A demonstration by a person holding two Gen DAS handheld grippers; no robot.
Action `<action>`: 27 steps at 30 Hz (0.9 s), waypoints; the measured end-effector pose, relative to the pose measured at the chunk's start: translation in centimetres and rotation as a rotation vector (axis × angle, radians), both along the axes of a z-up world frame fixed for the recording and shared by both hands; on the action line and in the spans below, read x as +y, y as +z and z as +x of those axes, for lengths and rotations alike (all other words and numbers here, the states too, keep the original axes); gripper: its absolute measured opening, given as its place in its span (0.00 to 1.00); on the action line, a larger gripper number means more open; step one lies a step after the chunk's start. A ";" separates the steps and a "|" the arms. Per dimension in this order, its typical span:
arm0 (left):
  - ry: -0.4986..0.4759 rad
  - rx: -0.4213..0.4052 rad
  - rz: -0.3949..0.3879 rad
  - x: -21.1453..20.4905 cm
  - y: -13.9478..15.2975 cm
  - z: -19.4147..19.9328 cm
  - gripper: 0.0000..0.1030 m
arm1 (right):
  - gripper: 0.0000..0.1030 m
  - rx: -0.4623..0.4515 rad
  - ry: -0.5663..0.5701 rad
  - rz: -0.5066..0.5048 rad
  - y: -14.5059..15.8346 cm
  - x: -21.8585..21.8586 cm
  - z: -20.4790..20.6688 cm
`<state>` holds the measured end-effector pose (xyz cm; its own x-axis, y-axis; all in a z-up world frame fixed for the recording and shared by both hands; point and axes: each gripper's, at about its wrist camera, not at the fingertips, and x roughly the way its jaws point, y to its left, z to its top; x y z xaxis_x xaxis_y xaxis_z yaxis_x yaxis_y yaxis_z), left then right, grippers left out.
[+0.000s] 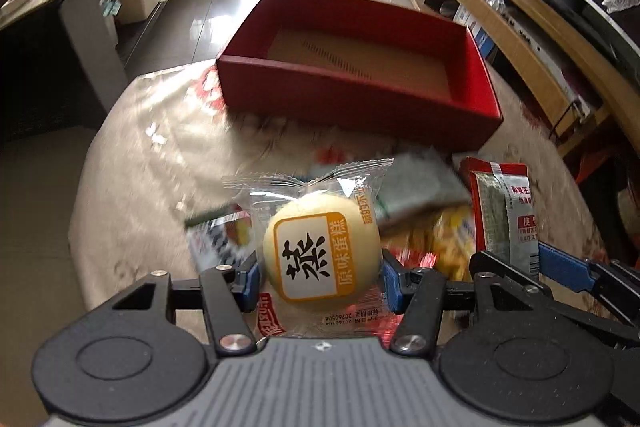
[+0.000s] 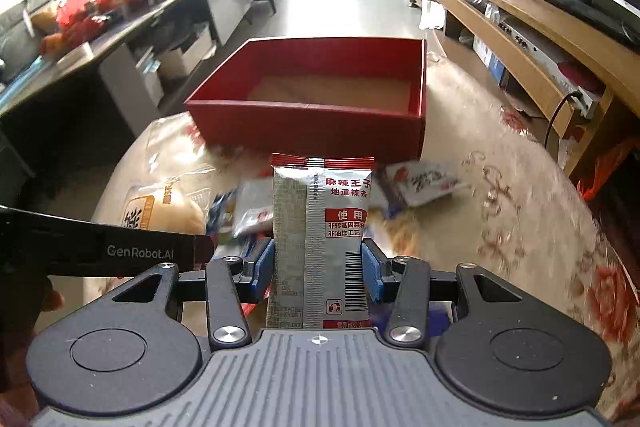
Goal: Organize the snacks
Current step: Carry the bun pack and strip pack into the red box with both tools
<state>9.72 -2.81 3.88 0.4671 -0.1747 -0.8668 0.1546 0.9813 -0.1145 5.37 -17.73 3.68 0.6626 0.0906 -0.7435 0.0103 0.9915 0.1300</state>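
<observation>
The left gripper [image 1: 320, 277] is closed on a wrapped steamed cake [image 1: 320, 259], its two blue pads pressing the round pale-yellow bun from either side inside its clear wrapper. The wrapper's crimped top edge stands up above the jaws, and the orange-framed label with black characters faces the camera. Beyond it, a red box [image 1: 360, 99] with a brown cardboard floor sits open on the floral tablecloth [image 1: 152, 163]; nothing lies inside the part that shows. Between the cake and the box, a loose pile of snack packets [image 1: 424, 211] is blurred on the cloth. At the right edge of this view, the right gripper's blue pads flank a silver snack pouch [image 1: 504, 211] with a red top.

In the right wrist view, the right gripper [image 2: 319, 269] grips the silver snack pouch [image 2: 322, 239] upright by its narrow sides, both blue pads flat against it, the red crimped seal at the top and a barcode low on its face. The red box [image 2: 308, 123] lies straight ahead on the tablecloth [image 2: 500, 207], well apart from the pouch. To the left, the steamed cake [image 2: 168, 211] shows behind the black arm of the left gripper, which bears white lettering. Blurred packets [image 2: 424, 183] lie on the cloth between the pouch and the box.
</observation>
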 end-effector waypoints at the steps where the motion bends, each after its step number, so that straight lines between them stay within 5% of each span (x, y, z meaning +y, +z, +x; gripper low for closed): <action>1: 0.001 -0.003 -0.001 -0.2 0.1 0.5 0.51 | 0.52 -0.001 -0.003 -0.001 0.1 -0.2 0.4; 27: 0.069 -0.122 0.045 -3.9 1.3 15.5 0.51 | 0.52 -0.099 -0.054 0.007 1.5 -3.1 14.3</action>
<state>25.22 -6.71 5.16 0.5793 -0.1009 -0.8089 0.0969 0.9938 -0.0546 19.68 -20.87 5.16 0.7369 0.0583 -0.6735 0.0501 0.9888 0.1404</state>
